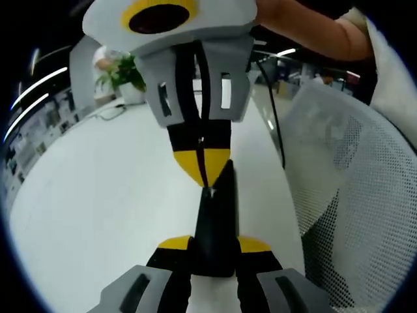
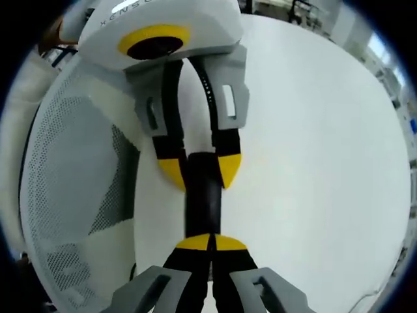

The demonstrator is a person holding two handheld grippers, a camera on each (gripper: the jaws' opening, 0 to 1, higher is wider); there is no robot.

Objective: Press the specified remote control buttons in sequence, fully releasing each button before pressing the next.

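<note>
The slim black plastic remote control is held above the white table, clamped by the left hand-held gripper. The right hand-held gripper, tips closed, is set on its far end, along the long axis.

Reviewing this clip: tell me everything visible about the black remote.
The remote is a slim, dark, bar-shaped object, matte plastic by the look; no buttons can be made out. The left gripper clamps one end between its yellow tips, holding it above the white table. The right gripper, jaws shut, touches its upper face with the tips.
</note>
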